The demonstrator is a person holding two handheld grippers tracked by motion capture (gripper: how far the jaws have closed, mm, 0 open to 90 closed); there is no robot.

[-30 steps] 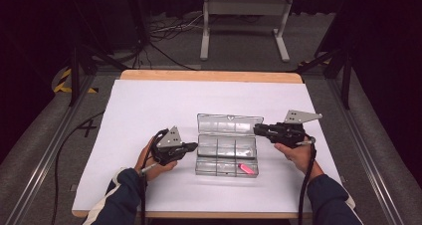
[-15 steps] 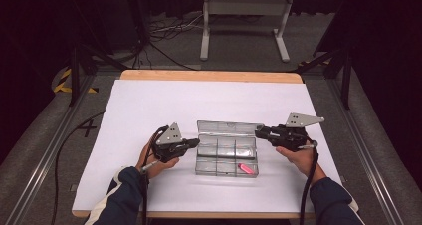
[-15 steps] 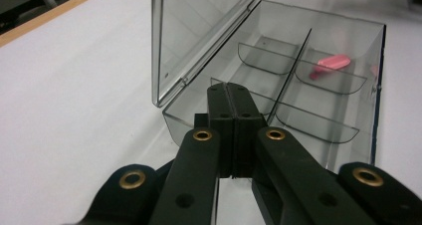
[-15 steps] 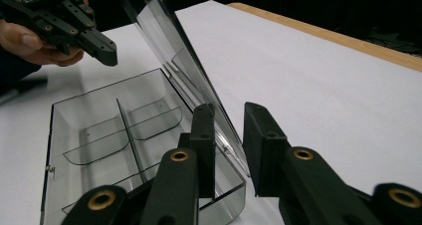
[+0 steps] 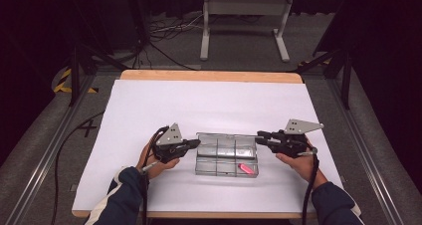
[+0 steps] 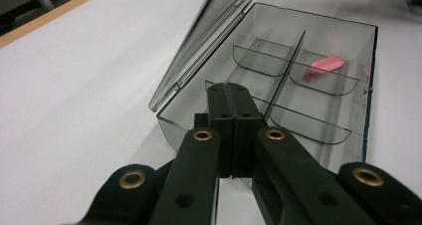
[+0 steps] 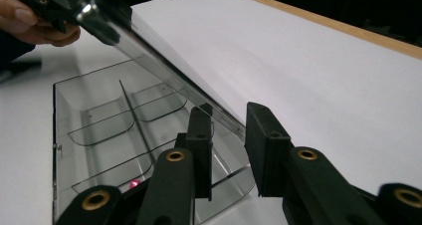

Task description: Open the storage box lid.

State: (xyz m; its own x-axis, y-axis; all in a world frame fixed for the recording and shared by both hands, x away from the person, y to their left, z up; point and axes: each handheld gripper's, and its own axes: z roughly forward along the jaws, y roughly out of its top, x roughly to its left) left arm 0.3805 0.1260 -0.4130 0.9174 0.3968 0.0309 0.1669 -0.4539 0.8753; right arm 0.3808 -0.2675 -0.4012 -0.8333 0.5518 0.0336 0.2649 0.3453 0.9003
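We work on the clear box (image 5: 227,155), which sits on the white table (image 5: 214,105) near its front edge, between our two hands. We take the box as our landmark.

Our left gripper (image 5: 197,144) meets the box's left end. Its jaws are fully shut with nothing between them, and in the left gripper view the closed tips (image 6: 230,93) rest over the near wall of the box (image 6: 278,80). We judge it is there as a stop, so the light box does not slide while the lid moves.

Our right gripper (image 5: 260,135) stands at the box's right rear corner. Its jaws have just been opening and now stand partly apart; in the right gripper view the lid (image 7: 164,60) slants between them (image 7: 230,130), but the pads do not seem to press on it. The lid leans over the tray, part way down, so we judge that we are letting it go to drop shut.

A pink piece (image 5: 245,168) lies in the box's front right compartment, well clear of both grippers.
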